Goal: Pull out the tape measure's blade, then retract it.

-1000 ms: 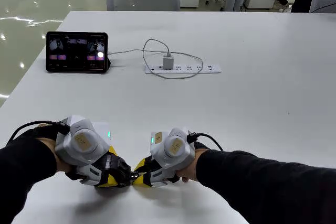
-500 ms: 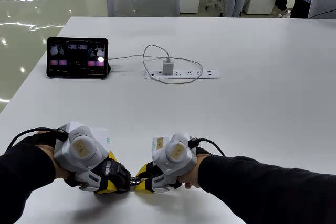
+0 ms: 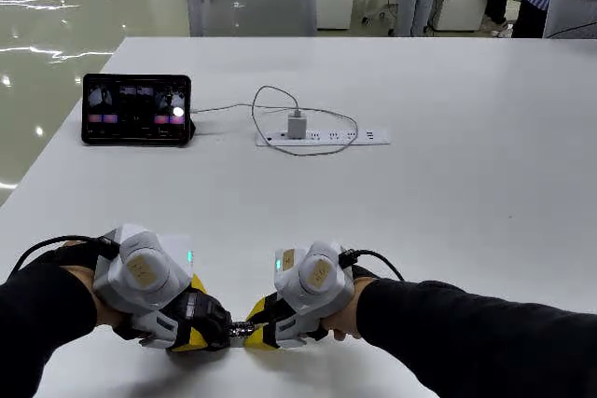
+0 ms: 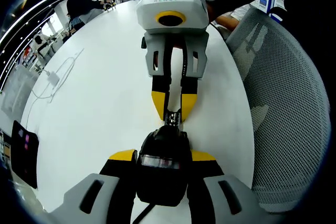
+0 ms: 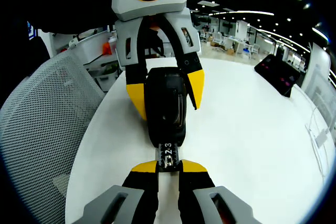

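Between yellow-tipped jaws of left gripper (image 4: 164, 156): black plastic tape measure (image 5: 165, 106), clamped firmly. Directly facing it, right gripper (image 5: 168, 167) pinches short exposed blade stub (image 5: 168, 155) (digits 2, 3 readable) just ahead of its jaws.

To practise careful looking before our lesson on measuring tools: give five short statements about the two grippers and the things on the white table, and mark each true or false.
1. The left gripper is shut on the black plastic tape measure case. True.
2. The right gripper has its jaws wide open, clear of the blade. False: they are shut on the blade's end.
3. The blade stretches across the whole white table. False: only a short numbered piece shows between case and right gripper.
4. In the head view, a dark tablet with a lit screen stands left of the white power strip. True.
5. Nothing is plugged into the power strip. False: a white charger with a cable sits in it.
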`<move>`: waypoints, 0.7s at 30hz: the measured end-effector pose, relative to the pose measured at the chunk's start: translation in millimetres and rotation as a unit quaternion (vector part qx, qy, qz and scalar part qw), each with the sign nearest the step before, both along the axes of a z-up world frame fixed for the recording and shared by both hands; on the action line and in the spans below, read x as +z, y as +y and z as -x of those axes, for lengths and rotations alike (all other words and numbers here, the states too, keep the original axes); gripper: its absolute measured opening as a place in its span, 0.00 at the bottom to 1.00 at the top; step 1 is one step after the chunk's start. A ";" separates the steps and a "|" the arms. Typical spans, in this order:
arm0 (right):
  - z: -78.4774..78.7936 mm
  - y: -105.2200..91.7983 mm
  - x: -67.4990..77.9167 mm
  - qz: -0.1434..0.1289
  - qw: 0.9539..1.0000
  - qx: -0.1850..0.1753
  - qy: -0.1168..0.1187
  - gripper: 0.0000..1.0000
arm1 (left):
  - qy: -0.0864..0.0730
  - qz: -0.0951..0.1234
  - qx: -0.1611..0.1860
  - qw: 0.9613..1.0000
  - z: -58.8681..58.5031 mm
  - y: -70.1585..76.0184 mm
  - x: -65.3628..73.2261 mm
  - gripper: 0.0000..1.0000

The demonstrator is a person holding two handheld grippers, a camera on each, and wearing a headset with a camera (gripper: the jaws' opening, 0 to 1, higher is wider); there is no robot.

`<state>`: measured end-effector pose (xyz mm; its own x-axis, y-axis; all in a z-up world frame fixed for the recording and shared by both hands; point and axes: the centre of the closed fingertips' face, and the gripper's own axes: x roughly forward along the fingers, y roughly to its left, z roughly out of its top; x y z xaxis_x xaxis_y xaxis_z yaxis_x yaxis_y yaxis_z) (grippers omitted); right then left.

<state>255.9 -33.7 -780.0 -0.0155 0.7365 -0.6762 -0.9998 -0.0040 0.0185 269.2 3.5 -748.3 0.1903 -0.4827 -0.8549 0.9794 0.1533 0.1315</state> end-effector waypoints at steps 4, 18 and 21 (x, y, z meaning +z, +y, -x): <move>0.4 -2.4 0.1 0.000 1.000 -0.003 0.004 0.10 | -0.001 0.002 0.000 1.000 0.5 -0.5 0.2 0.32; 0.0 -10.2 0.6 0.005 1.000 -0.002 0.002 0.10 | -0.001 0.005 0.001 1.000 -0.1 -1.2 0.4 0.32; 0.0 -11.8 0.5 0.006 1.000 -0.001 0.002 0.10 | -0.002 0.005 0.001 1.000 0.3 -1.3 0.5 0.32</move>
<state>255.9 -45.5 -779.6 -0.0170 0.7278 -0.6855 -0.9997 -0.0016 0.0231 269.0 2.1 -747.8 0.1949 -0.4916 -0.8487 0.9785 0.1571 0.1337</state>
